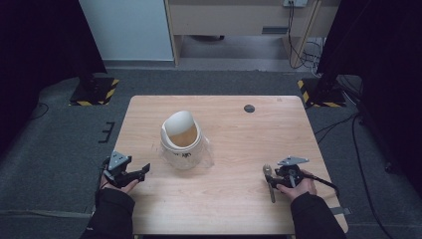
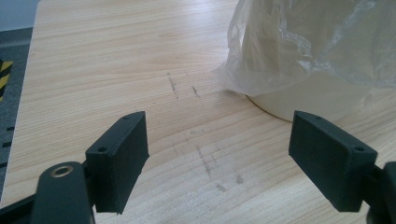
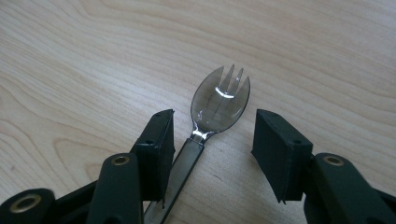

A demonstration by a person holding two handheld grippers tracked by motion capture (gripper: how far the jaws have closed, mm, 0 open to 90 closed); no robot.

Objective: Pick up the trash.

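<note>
This looks like a lab or recording room, not a home. A bare wooden table [image 1: 219,199] stands alone on grey carpet [image 1: 54,149]. Black stands with yellow-and-black hazard-striped bases [image 1: 94,92] flank its far corners, dark curtains [image 1: 35,45] hang at left and right, and loose cables [image 1: 303,50] run under a far bench [image 1: 239,17].

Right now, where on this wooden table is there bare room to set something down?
The far right, between the small dark disc and the table's right edge, is bare. So is the near middle, between the left gripper and the clear plastic spork. It is crowded around the white bag-lined bin.
</note>
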